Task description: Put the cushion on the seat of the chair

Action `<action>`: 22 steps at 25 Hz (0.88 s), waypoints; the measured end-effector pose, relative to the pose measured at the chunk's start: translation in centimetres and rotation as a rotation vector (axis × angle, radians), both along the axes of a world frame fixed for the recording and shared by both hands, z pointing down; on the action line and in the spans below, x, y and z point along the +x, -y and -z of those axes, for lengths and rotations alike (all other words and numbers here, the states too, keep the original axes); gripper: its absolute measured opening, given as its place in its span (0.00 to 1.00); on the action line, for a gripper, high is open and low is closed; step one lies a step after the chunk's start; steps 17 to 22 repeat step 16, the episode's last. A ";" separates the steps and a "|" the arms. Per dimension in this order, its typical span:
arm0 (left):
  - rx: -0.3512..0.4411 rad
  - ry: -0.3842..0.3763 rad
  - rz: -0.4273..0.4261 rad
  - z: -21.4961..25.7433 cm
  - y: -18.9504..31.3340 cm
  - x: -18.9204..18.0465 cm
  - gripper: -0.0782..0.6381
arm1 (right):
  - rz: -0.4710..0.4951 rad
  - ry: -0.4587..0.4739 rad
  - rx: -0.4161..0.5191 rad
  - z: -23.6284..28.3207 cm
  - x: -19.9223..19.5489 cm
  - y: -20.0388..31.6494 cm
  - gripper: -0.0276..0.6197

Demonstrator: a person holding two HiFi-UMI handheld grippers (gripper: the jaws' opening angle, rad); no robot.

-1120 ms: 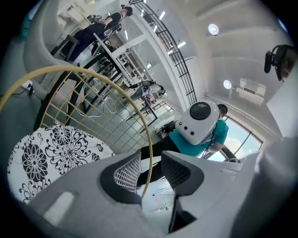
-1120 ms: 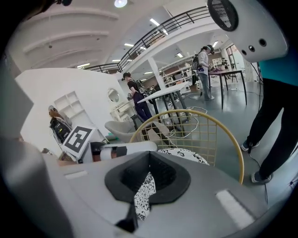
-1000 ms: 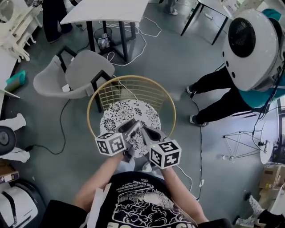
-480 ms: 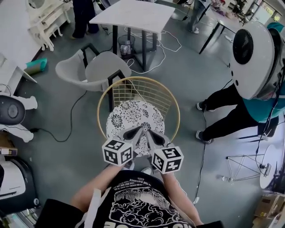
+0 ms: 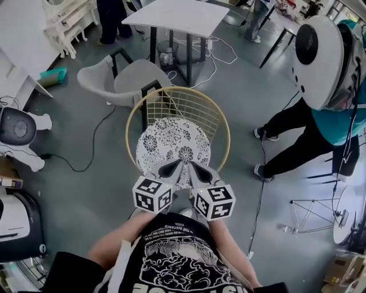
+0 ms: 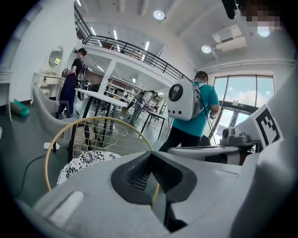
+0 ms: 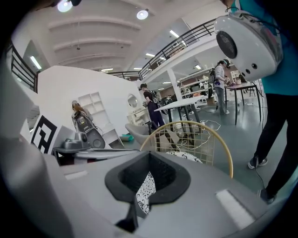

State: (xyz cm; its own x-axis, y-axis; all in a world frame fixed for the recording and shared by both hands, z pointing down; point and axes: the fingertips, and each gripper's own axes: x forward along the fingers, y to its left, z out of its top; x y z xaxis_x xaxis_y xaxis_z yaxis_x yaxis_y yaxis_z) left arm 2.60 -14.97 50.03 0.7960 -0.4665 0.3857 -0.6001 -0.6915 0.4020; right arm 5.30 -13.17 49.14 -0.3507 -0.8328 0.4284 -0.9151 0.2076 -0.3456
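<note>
The round black-and-white flowered cushion [image 5: 171, 143] lies flat on the seat of the gold wire chair [image 5: 224, 133]. My left gripper [image 5: 170, 169] and right gripper [image 5: 194, 168] hover side by side over the cushion's near edge, tips pointing at the chair back. Both are shut with nothing held. In the left gripper view the cushion [image 6: 86, 160] and the chair's gold rim [image 6: 52, 151] lie beyond the shut left gripper [image 6: 151, 180]. In the right gripper view a sliver of the cushion [image 7: 188, 158] shows past the shut right gripper [image 7: 148, 180], with the chair rim [image 7: 224, 151] behind.
A grey shell chair [image 5: 114, 86] stands behind the wire chair to the left. Beyond are a white table [image 5: 171, 14], a wire wastebasket [image 5: 166, 57] and loose cables [image 5: 97, 137]. A person with a round white backpack [image 5: 320, 57] stands at the right. White equipment [image 5: 17, 131] sits left.
Both grippers have drawn back from the middle of the cushion toward its near edge and risen a little. The cushion stays on the seat. The left jaws have closed.
</note>
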 end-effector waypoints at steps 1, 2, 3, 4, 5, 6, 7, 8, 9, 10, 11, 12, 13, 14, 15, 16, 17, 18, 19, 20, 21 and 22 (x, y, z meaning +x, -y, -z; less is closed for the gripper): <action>0.001 0.004 -0.003 0.0 -0.4 0.1 0.10 | 0.002 -0.001 -0.001 0.0 0.1 -0.3 0.04; 0.004 0.009 -0.007 0.0 -0.8 0.3 0.10 | 0.005 -0.001 -0.002 0.0 0.1 -0.5 0.04; 0.007 0.013 -0.011 0.0 -1.2 0.4 0.10 | 0.009 -0.001 -0.003 0.0 0.1 -0.8 0.04; 0.007 0.015 -0.013 -0.1 -1.5 0.5 0.10 | 0.013 -0.001 -0.002 0.0 0.0 -1.0 0.04; 0.006 0.015 -0.013 -0.2 -1.8 0.6 0.11 | 0.017 -0.002 0.000 0.0 0.0 -1.2 0.04; 0.004 0.015 -0.010 -0.2 -2.0 0.6 0.11 | 0.021 -0.003 0.002 0.0 0.0 -1.4 0.04; 0.002 0.016 -0.007 -0.3 -2.2 0.6 0.11 | 0.025 -0.004 0.005 0.0 0.0 -1.5 0.04; 0.000 0.017 -0.004 -0.4 -2.3 0.6 0.11 | 0.027 -0.005 0.009 0.0 0.0 -1.6 0.04; -0.004 0.018 -0.001 -0.4 -2.5 0.5 0.11 | 0.028 -0.007 0.014 0.0 -0.1 -1.7 0.04; -0.007 0.018 0.003 -0.5 -2.6 0.4 0.11 | 0.029 -0.008 0.017 0.0 -0.1 -1.8 0.04; -0.010 0.018 0.009 -0.5 -2.8 0.2 0.11 | 0.030 -0.009 0.019 0.0 -0.3 -1.9 0.04; -0.010 0.017 0.015 -0.5 -2.8 0.0 0.11 | 0.034 -0.009 0.019 0.0 -0.5 -2.0 0.04; -0.011 0.017 0.021 -0.5 -2.8 -0.3 0.11 | 0.038 -0.009 0.018 0.0 -0.7 -2.0 0.04; -0.013 0.016 0.028 -0.6 -2.7 -0.6 0.11 | 0.042 -0.008 0.017 0.0 -0.9 -2.0 0.04; -0.016 0.016 0.034 -0.6 -2.7 -0.9 0.11 | 0.047 -0.008 0.016 0.0 -1.2 -2.0 0.04; -0.020 0.015 0.040 -0.7 -2.7 -1.2 0.11 | 0.051 -0.008 0.016 0.0 -1.4 -2.1 0.04; -0.020 0.015 0.040 -0.7 -2.7 -1.2 0.11 | 0.051 -0.008 0.016 0.0 -1.4 -2.1 0.04; -0.020 0.015 0.040 -0.7 -2.7 -1.2 0.11 | 0.051 -0.008 0.016 0.0 -1.4 -2.1 0.04; -0.020 0.015 0.040 -0.7 -2.7 -1.2 0.11 | 0.051 -0.008 0.016 0.0 -1.4 -2.1 0.04; -0.020 0.015 0.040 -0.7 -2.7 -1.2 0.11 | 0.051 -0.008 0.016 0.0 -1.4 -2.1 0.04; -0.020 0.015 0.040 -0.7 -2.7 -1.2 0.11 | 0.051 -0.008 0.016 0.0 -1.4 -2.1 0.04; -0.020 0.015 0.040 -0.7 -2.7 -1.2 0.11 | 0.051 -0.008 0.016 0.0 -1.4 -2.1 0.04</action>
